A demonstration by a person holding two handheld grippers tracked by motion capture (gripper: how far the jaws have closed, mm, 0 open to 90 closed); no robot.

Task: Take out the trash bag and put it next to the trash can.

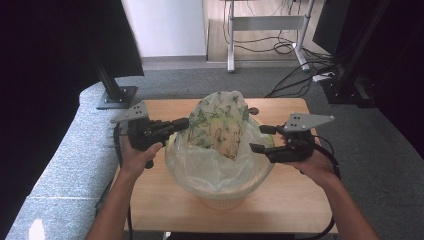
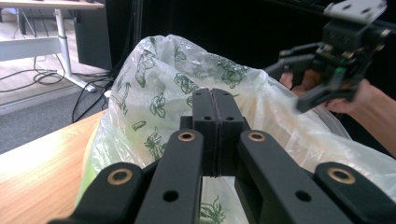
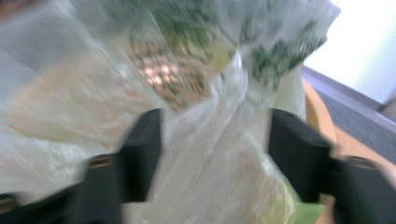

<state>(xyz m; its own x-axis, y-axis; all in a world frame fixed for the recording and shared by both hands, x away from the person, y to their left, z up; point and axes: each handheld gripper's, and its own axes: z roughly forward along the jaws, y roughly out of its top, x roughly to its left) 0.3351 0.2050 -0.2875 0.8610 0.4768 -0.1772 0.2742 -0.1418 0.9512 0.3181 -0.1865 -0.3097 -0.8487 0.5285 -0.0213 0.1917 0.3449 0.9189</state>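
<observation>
Work in hand: a thin plastic bag (image 1: 220, 125) with green leaf prints is being fitted into a pale bin (image 1: 220, 200)
Where the bag is: it stands in the bin in the middle of the wooden desk (image 1: 295, 205), with its top pulled up high and its sides spread over the rim
Left hand-held gripper (image 1: 182, 123): it is clenched tight on the left edge of the bag, and the film is pinched between the pads
Right hand-held gripper (image 1: 260, 138): its jaws are parted, and the right side of the bag lies between them in the right gripper view, but it is not squeezed yet; that picture is blurred
Step, as judged: the left side is held and the right side is being reached for
Next move, as judged: the right jaws should be shut on the film near the rim, then the edge can be pulled outward and down over the bin
</observation>
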